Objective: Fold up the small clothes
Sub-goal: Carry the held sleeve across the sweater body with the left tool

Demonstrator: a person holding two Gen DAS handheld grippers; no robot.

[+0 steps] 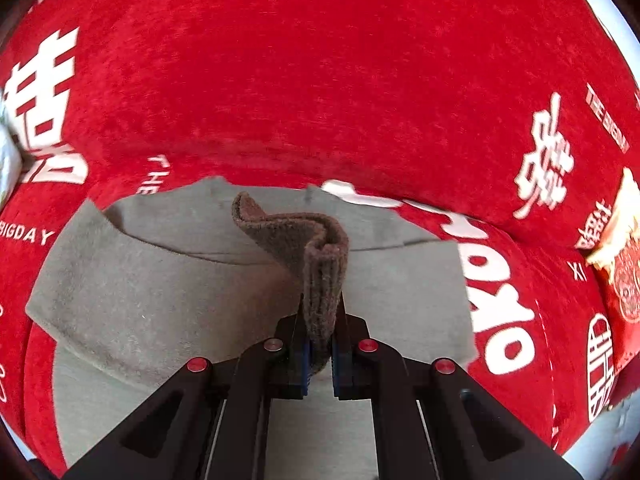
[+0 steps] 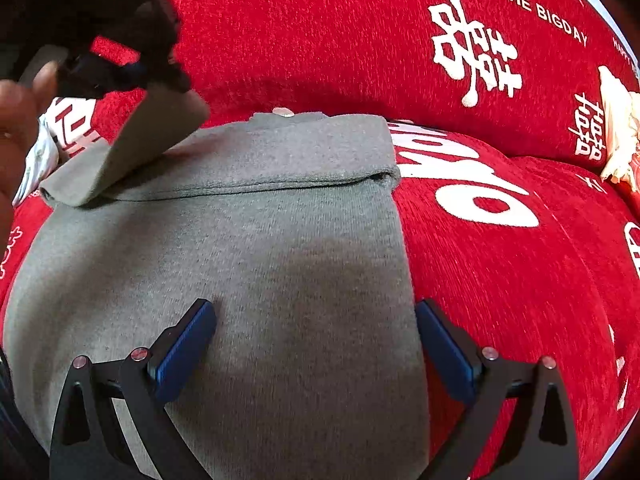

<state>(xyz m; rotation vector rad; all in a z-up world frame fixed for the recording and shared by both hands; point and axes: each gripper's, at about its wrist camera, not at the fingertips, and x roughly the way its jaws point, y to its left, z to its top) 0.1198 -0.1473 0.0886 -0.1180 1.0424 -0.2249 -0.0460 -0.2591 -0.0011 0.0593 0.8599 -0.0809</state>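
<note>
Grey garment (image 2: pixel 280 240) cuff between left gripper (image 1: pixel 320 356) fingers, beneath spread right gripper (image 2: pixel 316 340).

Red chenille sofa cover (image 1: pixel 320 80), white printed characters (image 2: pixel 476 48), bright even light

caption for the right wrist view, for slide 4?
Open right gripper hovers over grey garment on red sofa cover; left gripper lifts a sleeve.

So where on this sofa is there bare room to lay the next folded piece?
Bare red cover lies right of the grey garment, bounded at the back by the backrest and far right by a cream item. The left is crowded: the left gripper holds a sleeve cuff there; the right gripper hangs open above the garment.
</note>
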